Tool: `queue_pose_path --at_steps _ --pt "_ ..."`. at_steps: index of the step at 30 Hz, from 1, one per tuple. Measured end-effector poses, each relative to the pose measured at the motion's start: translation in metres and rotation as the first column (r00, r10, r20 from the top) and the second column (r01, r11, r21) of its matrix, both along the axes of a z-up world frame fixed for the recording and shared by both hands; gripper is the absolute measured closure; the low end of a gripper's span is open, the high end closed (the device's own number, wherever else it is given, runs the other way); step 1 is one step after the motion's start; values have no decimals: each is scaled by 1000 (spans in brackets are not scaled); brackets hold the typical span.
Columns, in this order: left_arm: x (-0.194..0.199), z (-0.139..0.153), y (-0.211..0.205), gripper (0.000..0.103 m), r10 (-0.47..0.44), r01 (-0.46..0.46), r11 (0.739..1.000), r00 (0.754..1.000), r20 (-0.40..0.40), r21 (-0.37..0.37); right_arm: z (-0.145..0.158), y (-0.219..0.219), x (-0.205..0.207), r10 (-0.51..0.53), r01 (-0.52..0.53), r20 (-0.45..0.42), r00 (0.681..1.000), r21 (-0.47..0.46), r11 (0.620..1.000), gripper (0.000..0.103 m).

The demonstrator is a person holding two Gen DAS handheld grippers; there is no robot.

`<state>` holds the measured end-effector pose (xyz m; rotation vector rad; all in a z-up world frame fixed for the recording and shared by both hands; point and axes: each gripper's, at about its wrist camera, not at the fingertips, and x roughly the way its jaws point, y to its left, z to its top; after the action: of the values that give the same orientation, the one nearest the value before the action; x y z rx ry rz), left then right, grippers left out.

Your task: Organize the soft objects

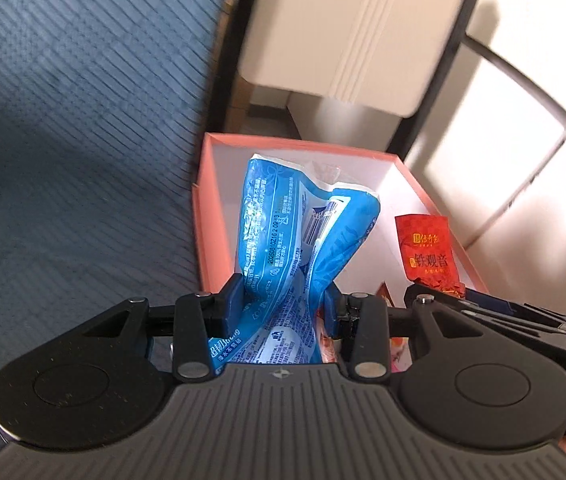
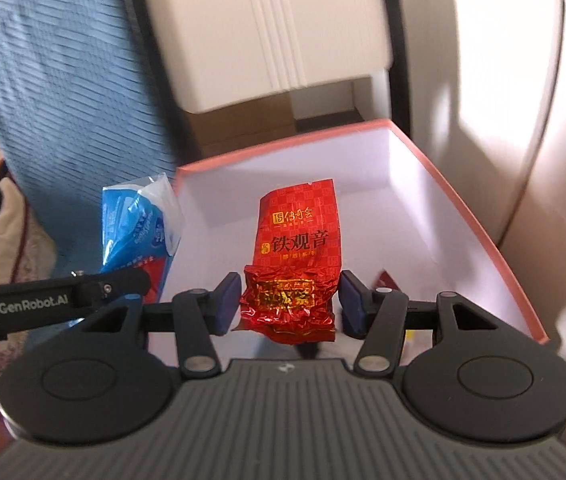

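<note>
Blue plastic tissue pack (image 1: 283,248) sits pinched at its waist between the pads of the left gripper (image 1: 283,304), held over the pink box (image 1: 219,208). Beside it, the right gripper (image 2: 289,300) clamps a red foil tea packet (image 2: 295,256) above the box's white floor.

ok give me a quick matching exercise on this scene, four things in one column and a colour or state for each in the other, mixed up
Things:
1. tissue pack
2. tea packet
3. box
4. blanket

Descriptions:
A. lidless, white inside, pink rim
B. red foil, in the right gripper
C. blue ribbed fabric beside the box
D. blue wrapper, squeezed in the left gripper

Pairs: 1-D, 2-B, 3-A, 4-C
</note>
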<state>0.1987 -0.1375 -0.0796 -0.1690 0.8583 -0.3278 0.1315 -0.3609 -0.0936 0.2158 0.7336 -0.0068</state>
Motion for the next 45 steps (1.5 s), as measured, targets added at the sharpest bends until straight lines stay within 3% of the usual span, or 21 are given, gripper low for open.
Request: queue_pose_path --at_steps 6,9,10,14,15,18,30,39,45 --pt "13 -17 -32 59 -28 29 997 999 -19 75 -30 -30 8 -49 50 -60 997 23 998 46" --pt "19 -24 -41 54 -24 27 994 999 -25 105 -41 -41 12 -70 73 -84 994 32 997 44" --pt "20 -25 -43 49 -20 22 993 1000 -21 113 -45 -44 14 -79 82 -94 992 36 996 44" --pt "26 -27 -47 11 -30 34 995 999 -40 92 -57 -53 20 -69 80 -149 987 70 994 42" --pt "26 -26 -49 9 -37 40 995 999 -34 92 -59 -54 21 -65 77 -154 986 74 994 41" --pt "23 -21 -54 9 -40 41 992 999 -7 118 -58 -56 21 -68 79 -147 987 72 994 28" --pt "4 21 -42 8 -29 25 997 999 45 76 -1 -59 2 -87 90 -47 995 64 994 28" --pt "-32 72 -23 8 -48 43 998 991 123 42 57 -40 -37 -77 76 42 996 42 996 28" --pt "-58 93 -8 8 -50 45 998 984 172 34 79 -27 -65 -64 63 84 994 13 998 28"
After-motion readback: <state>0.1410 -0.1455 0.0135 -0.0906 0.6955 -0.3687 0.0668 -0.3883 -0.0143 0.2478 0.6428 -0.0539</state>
